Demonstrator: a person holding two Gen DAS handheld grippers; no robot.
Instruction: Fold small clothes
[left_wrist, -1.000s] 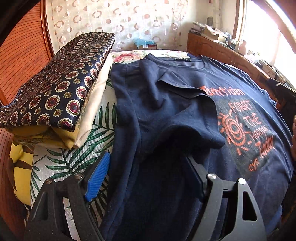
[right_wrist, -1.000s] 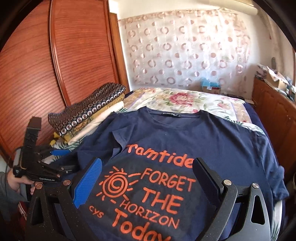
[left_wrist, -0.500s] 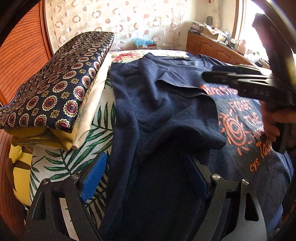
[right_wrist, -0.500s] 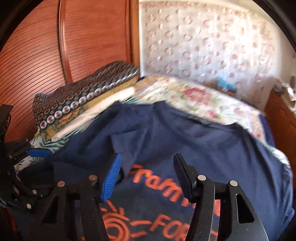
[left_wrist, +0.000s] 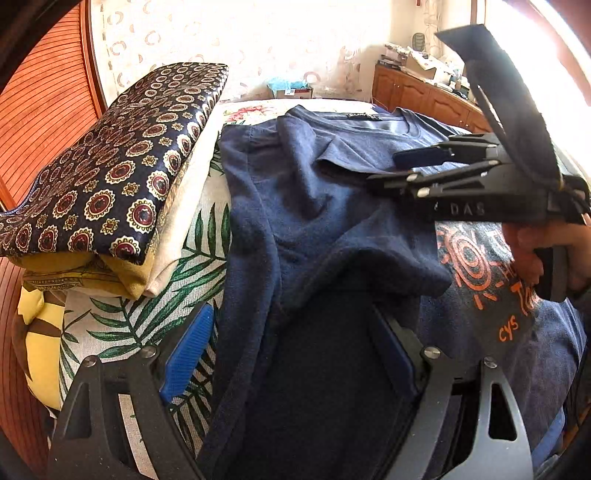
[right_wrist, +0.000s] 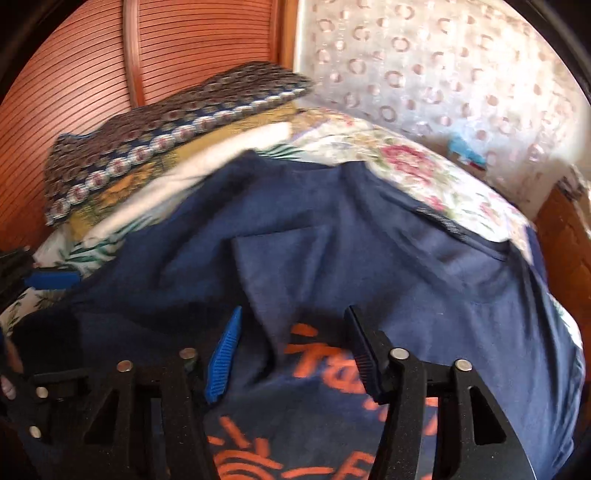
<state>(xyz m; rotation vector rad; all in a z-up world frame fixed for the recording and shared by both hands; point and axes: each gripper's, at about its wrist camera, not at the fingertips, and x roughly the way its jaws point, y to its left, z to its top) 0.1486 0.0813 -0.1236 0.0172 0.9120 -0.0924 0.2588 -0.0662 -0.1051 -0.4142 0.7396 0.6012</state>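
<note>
A navy T-shirt (left_wrist: 314, 221) with an orange print lies spread on the bed, its left sleeve (right_wrist: 273, 266) folded in over the chest. My left gripper (left_wrist: 291, 354) stands open low over the shirt's folded left side. Its blue pad (left_wrist: 188, 350) hangs over the palm-leaf sheet, clear of the cloth. My right gripper (right_wrist: 293, 354), in a person's hand, hovers above the folded sleeve's lower tip. Its jaws are closing, the sleeve's edge is between them, and the pads do not press it. In the left wrist view the right gripper (left_wrist: 384, 168) reaches in from the right.
A stack of folded clothes (left_wrist: 110, 166) topped by a dark patterned piece sits left of the shirt on the palm-leaf sheet (left_wrist: 147, 314). A slatted wooden wardrobe door (right_wrist: 92, 74) stands behind the stack. A cluttered wooden cabinet (left_wrist: 424, 92) lines the right wall.
The right gripper swung left from over the orange print to the folded sleeve, dropped lower, and its jaws narrowed. The left gripper stayed put.
</note>
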